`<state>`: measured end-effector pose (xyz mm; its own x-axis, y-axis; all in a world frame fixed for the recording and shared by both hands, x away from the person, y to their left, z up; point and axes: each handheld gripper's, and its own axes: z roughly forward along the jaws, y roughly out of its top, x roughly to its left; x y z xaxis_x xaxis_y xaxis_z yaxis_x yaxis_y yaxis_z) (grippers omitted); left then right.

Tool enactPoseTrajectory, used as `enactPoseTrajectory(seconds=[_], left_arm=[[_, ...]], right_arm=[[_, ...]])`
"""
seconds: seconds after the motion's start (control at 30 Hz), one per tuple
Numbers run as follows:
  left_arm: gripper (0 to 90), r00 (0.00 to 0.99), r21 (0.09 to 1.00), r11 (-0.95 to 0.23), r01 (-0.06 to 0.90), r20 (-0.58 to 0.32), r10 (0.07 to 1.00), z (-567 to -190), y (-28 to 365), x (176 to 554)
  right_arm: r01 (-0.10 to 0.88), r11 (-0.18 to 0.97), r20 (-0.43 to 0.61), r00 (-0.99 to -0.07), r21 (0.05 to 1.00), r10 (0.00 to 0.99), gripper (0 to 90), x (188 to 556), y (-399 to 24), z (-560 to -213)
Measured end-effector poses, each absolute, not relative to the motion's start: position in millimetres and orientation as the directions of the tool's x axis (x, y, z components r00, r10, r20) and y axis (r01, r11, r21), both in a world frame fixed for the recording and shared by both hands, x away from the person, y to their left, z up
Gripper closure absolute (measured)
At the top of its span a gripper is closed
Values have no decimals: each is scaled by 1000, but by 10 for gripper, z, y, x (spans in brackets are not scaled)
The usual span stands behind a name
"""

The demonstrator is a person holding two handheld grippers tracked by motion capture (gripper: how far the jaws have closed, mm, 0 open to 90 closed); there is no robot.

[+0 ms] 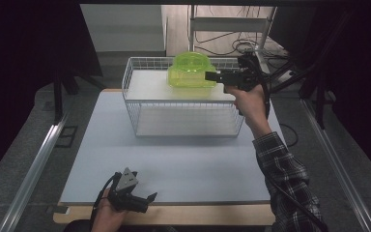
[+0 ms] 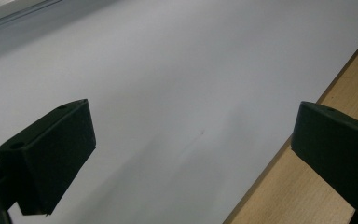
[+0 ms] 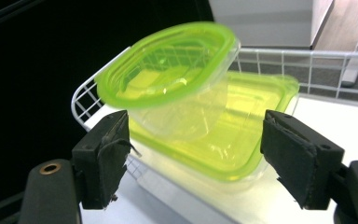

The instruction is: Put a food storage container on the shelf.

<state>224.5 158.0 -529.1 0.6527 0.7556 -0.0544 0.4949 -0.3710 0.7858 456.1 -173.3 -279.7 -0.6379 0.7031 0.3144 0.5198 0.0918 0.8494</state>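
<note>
Two translucent green containers (image 1: 191, 70) are stacked on the top shelf of a white wire rack (image 1: 140, 113). In the right gripper view the small lidded tub (image 3: 168, 65) rests tilted on the lid of the larger flat box (image 3: 242, 135). My right gripper (image 1: 211, 76) is held level just right of the stack. It (image 3: 196, 135) stands open, its pads apart from the plastic. My left gripper (image 1: 147, 199) rests at the table's front edge; it (image 2: 191, 140) is open, with nothing between its fingers.
The rack stands at the back of a pale mat (image 1: 174, 164) on a wooden table (image 2: 307, 196). The rack's wire rim (image 3: 307, 60) rises behind the containers. Cables and a metal frame (image 1: 232, 29) lie on the floor beyond.
</note>
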Motion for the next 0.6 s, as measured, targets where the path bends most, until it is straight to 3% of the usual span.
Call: enactPoseTrajectory(seconds=[0.6], left_arm=[[0,651,780,-376,499,-51,757,-5301,1572,2251]], right_arm=[[506,166,270,-676,846,685,195,4329,-1814,-3009]])
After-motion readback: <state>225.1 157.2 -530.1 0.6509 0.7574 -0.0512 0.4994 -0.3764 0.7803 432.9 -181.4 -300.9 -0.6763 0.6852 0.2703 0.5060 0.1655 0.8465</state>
